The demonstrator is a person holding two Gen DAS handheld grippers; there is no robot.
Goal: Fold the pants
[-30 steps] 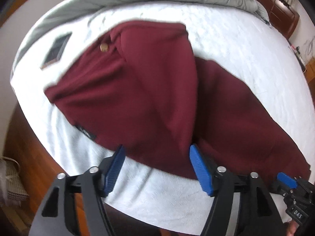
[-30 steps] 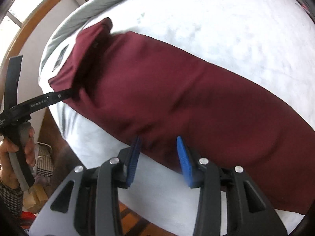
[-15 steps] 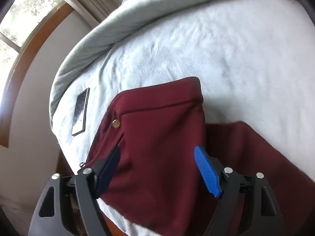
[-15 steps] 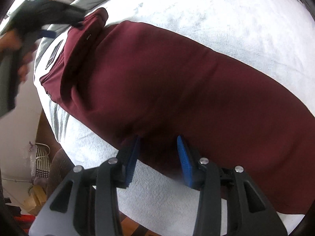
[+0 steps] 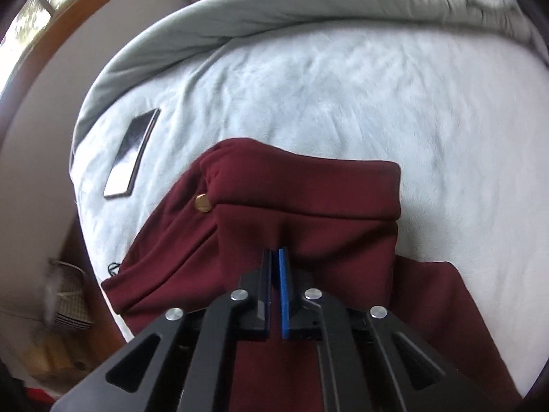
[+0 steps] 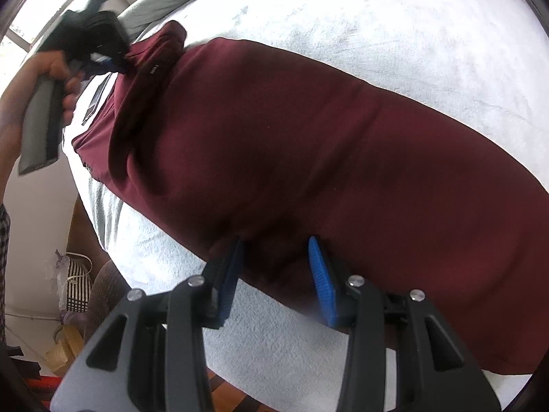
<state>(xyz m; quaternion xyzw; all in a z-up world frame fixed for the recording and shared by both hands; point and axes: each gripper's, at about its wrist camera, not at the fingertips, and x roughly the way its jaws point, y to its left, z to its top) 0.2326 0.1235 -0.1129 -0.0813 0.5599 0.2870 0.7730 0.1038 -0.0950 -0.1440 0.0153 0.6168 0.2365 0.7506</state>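
Dark red pants lie on the pale bed cover, legs folded together lengthwise, waist at the far left. In the left wrist view the waistband with a brass button lies just ahead. My left gripper is shut on the pants fabric just below the waistband. It also shows in the right wrist view, held by a hand at the waist. My right gripper is open, its blue pads either side of the near edge of the pants leg.
A black phone lies on the bed left of the waist. A grey duvet is bunched along the far side. The wooden bed edge and a striped bag on the floor are at lower left.
My left gripper moved forward to the waist and closed on the fabric below the waistband. My right gripper stayed open at the pants' near edge.
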